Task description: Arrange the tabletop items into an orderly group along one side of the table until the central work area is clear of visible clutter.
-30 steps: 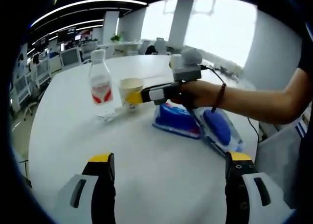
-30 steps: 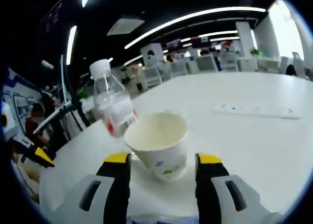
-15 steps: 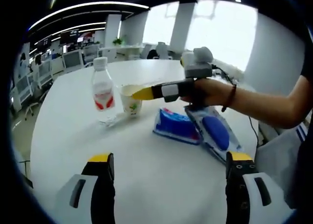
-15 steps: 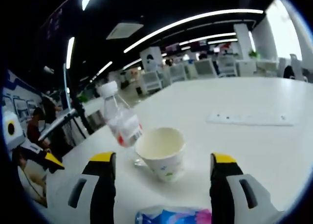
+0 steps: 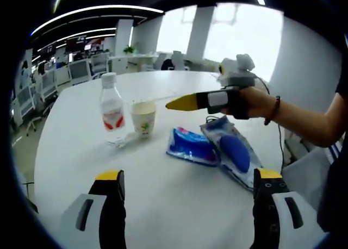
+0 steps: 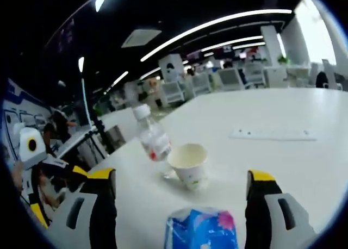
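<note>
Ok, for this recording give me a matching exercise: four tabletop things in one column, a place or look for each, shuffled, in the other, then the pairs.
Things:
1. water bottle
2. paper cup
3. blue tissue pack
4. clear pouch with blue item

Descriptions:
A. lies flat, nearest the person's arm
B. upright, red label, white cap
C. lies flat, between the cup and the pouch
D. open top, stands just beside the bottle

Pairs: 1-B, 2-D, 3-C, 4-A
</note>
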Tool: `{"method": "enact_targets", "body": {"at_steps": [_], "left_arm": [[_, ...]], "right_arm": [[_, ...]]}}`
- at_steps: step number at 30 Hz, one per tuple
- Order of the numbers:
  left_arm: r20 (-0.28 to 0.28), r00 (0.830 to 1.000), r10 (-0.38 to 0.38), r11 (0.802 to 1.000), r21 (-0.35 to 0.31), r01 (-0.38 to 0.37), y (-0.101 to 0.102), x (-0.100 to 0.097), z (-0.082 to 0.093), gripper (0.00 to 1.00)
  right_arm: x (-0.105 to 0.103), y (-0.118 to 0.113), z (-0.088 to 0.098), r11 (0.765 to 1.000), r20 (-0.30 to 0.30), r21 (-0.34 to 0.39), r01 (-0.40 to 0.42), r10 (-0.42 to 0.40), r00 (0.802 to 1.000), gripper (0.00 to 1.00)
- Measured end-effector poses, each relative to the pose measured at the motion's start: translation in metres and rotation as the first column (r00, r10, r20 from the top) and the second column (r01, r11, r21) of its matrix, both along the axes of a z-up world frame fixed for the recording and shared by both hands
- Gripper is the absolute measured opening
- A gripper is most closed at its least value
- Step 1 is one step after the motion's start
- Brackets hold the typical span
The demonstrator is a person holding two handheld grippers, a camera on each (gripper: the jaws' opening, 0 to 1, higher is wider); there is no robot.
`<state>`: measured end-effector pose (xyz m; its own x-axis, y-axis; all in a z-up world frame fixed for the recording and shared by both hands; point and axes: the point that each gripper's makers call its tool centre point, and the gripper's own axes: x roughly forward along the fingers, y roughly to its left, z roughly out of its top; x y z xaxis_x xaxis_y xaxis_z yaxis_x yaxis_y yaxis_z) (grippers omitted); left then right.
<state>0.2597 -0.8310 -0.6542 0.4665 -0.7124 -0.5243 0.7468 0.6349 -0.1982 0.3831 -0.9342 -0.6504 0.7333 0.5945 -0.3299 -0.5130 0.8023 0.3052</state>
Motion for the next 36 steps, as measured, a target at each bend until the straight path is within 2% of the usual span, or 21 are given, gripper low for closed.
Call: {"method": "enact_targets", "body": {"at_steps": [6,20,28,36], "left_arm": [[0.010,1.000,-0.008,1.000,-0.004,0.008,-0.006,0.000,0.003,0.99],[0.039,0.999,-0.020,1.000,0.006,0.020,-0.010,-0.003,0.011,0.99],[0.048,0.998,-0.035,0.999,-0.002,0.035,-0.017,-0.005,0.015,0.95],[0.041,0.997,-0.062,0.998,-0.004,0.062,-0.026,-0.009,0.013,0.92]], "right_arm": [[-0.017,-0.010,0.013,1.000,0.008,-0.011,0.004,-0.004,1.000,1.00],[-0.065,-0.040,0.026,0.998,-0.006,-0.042,0.038,-0.039,0.999,1.00],[-0.090,-0.059,0.020,0.996,-0.032,-0.066,0.067,-0.070,0.997,1.00],[-0.114,-0.067,0.011,0.994,-0.077,-0.067,0.089,-0.094,0.993,1.00]]}}
